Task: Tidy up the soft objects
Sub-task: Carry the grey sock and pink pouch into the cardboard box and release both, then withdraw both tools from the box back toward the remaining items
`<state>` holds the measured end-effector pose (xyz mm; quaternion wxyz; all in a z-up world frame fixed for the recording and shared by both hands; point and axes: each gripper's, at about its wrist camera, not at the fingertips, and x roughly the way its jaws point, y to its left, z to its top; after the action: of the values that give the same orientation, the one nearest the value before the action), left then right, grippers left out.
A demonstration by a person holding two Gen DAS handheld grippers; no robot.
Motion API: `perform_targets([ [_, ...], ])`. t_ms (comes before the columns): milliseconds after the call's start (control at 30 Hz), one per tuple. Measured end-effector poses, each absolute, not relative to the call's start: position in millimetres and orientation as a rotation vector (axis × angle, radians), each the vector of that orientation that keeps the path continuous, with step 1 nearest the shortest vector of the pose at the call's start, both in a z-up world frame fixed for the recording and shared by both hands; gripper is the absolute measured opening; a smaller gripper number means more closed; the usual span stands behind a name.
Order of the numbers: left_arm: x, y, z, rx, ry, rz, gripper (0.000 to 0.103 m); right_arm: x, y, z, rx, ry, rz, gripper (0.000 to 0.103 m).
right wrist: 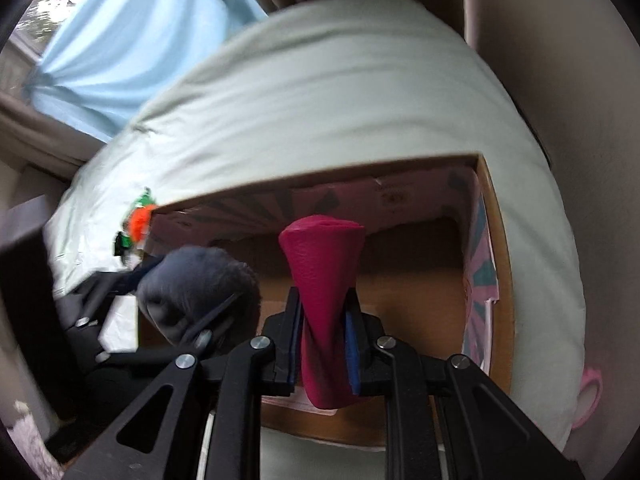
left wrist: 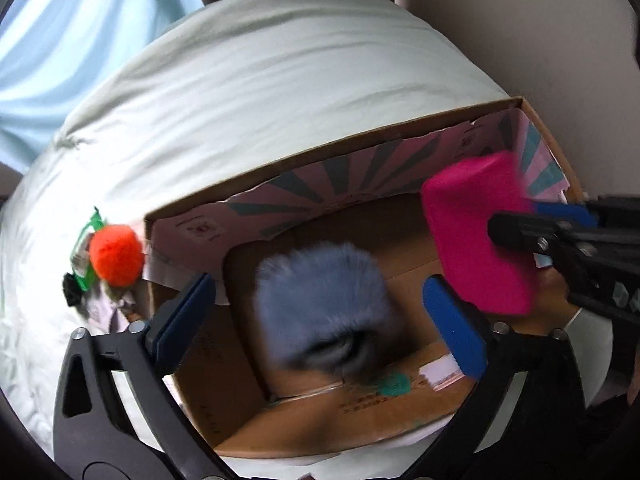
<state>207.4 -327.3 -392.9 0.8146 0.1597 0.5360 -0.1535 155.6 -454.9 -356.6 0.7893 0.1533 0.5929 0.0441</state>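
An open cardboard box [left wrist: 360,136] [right wrist: 496,264] lies on a pale green bed cover. My left gripper [left wrist: 320,308] is open over the box, and a fluffy grey-blue soft thing [left wrist: 324,304] lies blurred between its blue pads, apart from them. It also shows in the right wrist view [right wrist: 200,292]. My right gripper [right wrist: 323,340] is shut on a magenta soft pad [right wrist: 320,280], held over the box. The pad [left wrist: 476,236] and right gripper [left wrist: 532,224] show at right in the left wrist view. An orange pompom [left wrist: 116,254] [right wrist: 140,218] lies outside the box's left wall.
The bed cover [left wrist: 260,92] [right wrist: 340,80] spreads all round the box. Small green and black items [left wrist: 80,268] lie by the pompom. A light blue curtain [left wrist: 80,40] [right wrist: 132,36] hangs at the upper left. A pink object [right wrist: 588,396] sits at the bed's right edge.
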Motion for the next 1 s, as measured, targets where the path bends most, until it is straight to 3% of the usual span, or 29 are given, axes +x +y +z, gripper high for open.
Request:
perform_targets([
  [33, 206.6, -326.6, -393.4, 0.356, 1.148, -0.331, 0.103, 158.6, -456.3, -358.8, 0.320, 1.281, 0.083, 0.035],
  [100, 206.4, -325.2, -397.0, 0.394, 1.166, -0.322, 0.103, 161.0, -458.2, -359.0, 0.308, 1.267, 0.079, 0.095],
  [133, 205.0, -324.4, -398.2, 0.412, 1.170, -0.318, 0.103, 161.2, -459.2, -357.9, 0.309, 1.252, 0.086, 0.103],
  [567, 188.8, -316.8, -372.0, 0.386, 1.161, -0.309, 0.103, 146.3, -464.9, -332.2, 0.316, 1.174, 0.085, 0.103],
  [1000, 156.8, -285.3, -273.7, 0.285, 1.037, -0.285, 0.103, 114.4, -434.9, -235.8, 0.150, 1.040, 0.090, 0.103],
])
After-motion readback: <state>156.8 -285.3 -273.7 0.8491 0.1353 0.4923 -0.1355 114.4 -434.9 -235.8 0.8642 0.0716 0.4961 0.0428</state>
